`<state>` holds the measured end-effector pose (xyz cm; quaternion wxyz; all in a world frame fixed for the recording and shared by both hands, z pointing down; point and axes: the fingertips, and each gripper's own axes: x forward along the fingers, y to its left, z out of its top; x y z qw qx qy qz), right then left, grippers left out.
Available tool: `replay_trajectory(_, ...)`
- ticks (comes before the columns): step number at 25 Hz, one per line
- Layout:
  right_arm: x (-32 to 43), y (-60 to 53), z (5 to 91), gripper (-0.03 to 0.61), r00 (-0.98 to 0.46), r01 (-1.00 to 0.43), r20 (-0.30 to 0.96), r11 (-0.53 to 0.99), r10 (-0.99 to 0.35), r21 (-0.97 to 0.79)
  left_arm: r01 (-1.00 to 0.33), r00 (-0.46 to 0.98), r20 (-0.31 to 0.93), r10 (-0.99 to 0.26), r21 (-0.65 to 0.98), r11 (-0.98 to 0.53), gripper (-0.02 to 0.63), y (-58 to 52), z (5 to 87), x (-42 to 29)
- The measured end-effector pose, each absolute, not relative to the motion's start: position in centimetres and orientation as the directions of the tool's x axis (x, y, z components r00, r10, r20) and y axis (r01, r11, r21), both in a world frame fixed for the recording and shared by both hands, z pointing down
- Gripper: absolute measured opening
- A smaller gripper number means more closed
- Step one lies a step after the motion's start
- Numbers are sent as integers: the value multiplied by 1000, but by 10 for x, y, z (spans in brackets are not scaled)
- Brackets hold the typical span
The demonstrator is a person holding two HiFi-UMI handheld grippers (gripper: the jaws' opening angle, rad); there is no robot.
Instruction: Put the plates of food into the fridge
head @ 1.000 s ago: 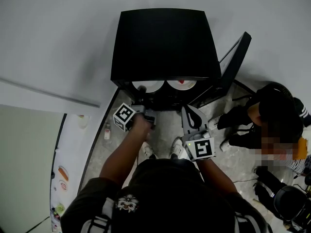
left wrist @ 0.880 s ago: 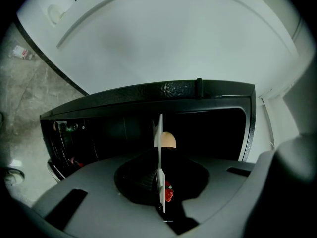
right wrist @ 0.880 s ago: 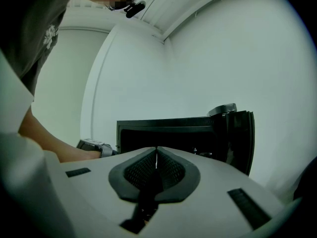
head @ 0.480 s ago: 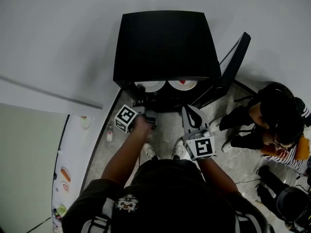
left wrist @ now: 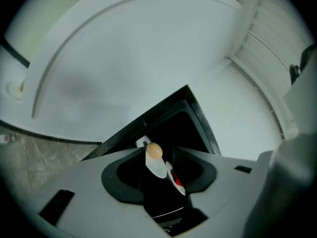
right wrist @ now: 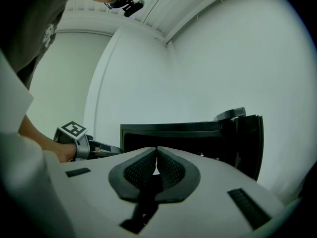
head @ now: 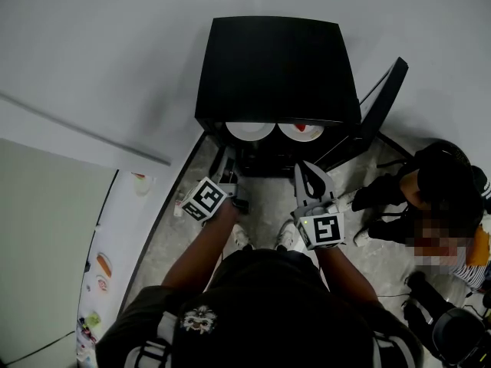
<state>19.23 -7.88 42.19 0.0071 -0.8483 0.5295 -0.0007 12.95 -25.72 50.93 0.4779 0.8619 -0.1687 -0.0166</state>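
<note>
Left claw (left wrist: 159, 176): jaws opening, spread, nothing pinched. Smooth grey shells with dark rubber lining.

Straight ahead through its gap are 2 white round plates, side by side inside the fridge (head: 276, 67), apart from the claw. The nearer plate (left wrist: 156, 165) carries 1 tan rounded food piece (left wrist: 154, 150). The farther plate (left wrist: 170, 169) has red food (left wrist: 177, 181) on it.

Right claw (right wrist: 157, 168): jaws pressed together, nothing between them. Its dark pads are ribbed. It sits just right of the left claw and points at the same fridge.

Fridge: 1, black, boxy, matte, flat top, low on the floor. Its door (head: 380, 102) is swung open, right of the right claw.

Under both claws is a grey mottled stone floor (head: 265, 205). A plain white wall (head: 115, 52) stands behind the fridge. 1 person (head: 437, 182) in dark clothes is low on the floor, well right of the right claw.
</note>
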Motion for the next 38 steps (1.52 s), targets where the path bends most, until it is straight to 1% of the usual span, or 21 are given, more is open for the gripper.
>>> replay_trajectory(3,189,-79,418,26,435,-901,-18,-435,-900,-6,-278,948,99,-304,725,-630,155,-253,486,120)
replay_trajectory(7,185,-79,414,26,428,-904,-28,-428,-903,-2,-270,954,52,-296,577,-771,88,-246,459,113)
replay_trajectory(10,179,-79,409,26,427,-904,-40,-427,-903,-6,-266,958,19,-286,429,-863,32,-238,436,108)
replay_trajectory(11,178,-79,407,26,426,-905,-45,-426,-904,-5,-261,961,12,-277,380,-887,23,-234,430,107)
replay_trajectory(14,176,-77,402,26,435,-900,-56,-435,-899,-2,-241,969,3,-248,248,-938,21,-220,412,105)
replay_trajectory(17,182,-69,394,26,464,-886,-66,-464,-884,-6,-223,974,-1,-226,165,-961,21,-208,395,99)
replay_trajectory(26,191,-49,364,25,503,-859,-75,-508,-861,63,-238,971,-7,-241,125,-963,21,-192,360,78)
replay_trajectory(34,180,-46,334,25,479,-867,-138,-492,-867,82,-218,975,-26,-221,95,-971,21,-176,350,75)
replay_trajectory(38,176,-45,343,25,469,-872,-115,-480,-876,101,-215,976,-22,-219,107,-971,21,-174,353,77)
